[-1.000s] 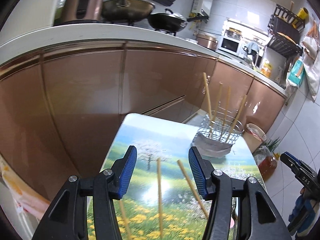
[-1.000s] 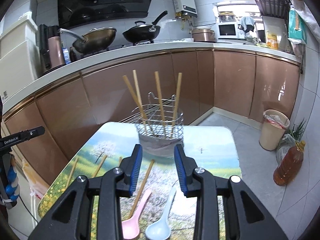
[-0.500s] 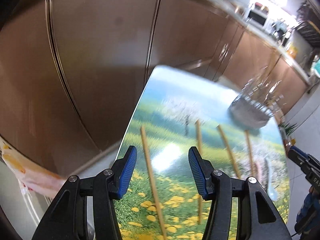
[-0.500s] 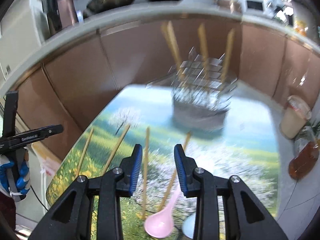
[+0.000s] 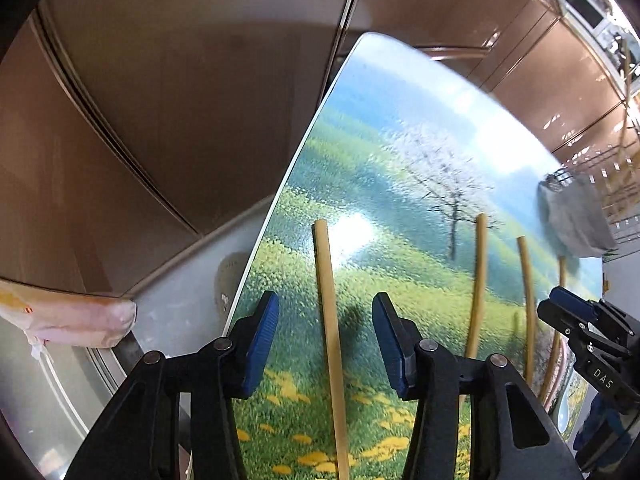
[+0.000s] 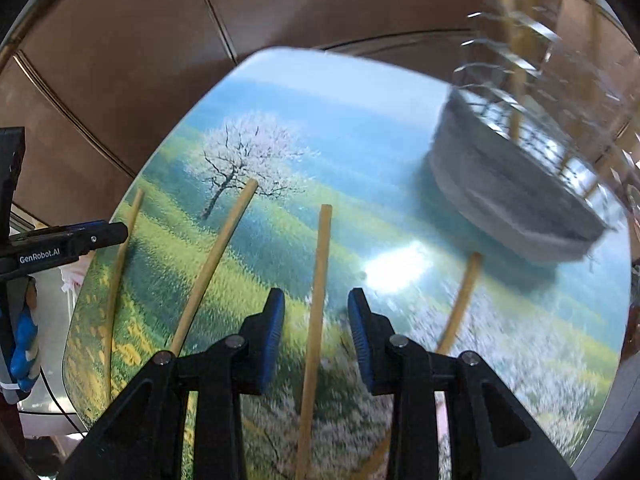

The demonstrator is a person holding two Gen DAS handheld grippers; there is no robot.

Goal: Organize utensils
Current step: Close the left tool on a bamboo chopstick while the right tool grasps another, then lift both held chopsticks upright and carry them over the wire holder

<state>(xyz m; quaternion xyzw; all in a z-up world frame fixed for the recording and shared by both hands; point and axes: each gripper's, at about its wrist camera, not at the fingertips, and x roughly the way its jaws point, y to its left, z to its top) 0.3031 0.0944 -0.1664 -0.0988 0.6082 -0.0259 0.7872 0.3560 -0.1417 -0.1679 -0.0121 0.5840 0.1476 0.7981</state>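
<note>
Your left gripper [image 5: 325,344] points steeply down over the leftmost chopstick [image 5: 329,320], which lies flat on the table [image 5: 360,92] between the blue pads. Its jaws are closing, but neither pad touches the stick yet, and there is a gap on each side. Your right gripper [image 6: 316,336] straddles a second chopstick [image 6: 318,280] the same way: jaws apart, narrower than the left, the stick running up the middle with nothing pressing on it.

In all, four chopsticks lie loose on the printed meadow top. In the right view one lies between the two you are over [image 6: 212,256], and another lies off to the right [image 6: 460,304], its far end near the wire holder [image 6: 512,184]. That holder stands toward the far right of the table, blurred, with several chopsticks upright in it.

Mind the left edge: the left pad hangs almost over the table's rim [image 5: 256,264], just beyond which the floor [image 5: 180,280] and brown cabinet doors [image 5: 180,100] begin. Bare tabletop reaches from the stick ends to the far rim.

Only the left view shows the floor drop, a pale bag [image 5: 64,316] at the left and a light spoon [image 5: 562,410] under the other gripper's tip. Only the right view shows the holder's grey base clearly.
</note>
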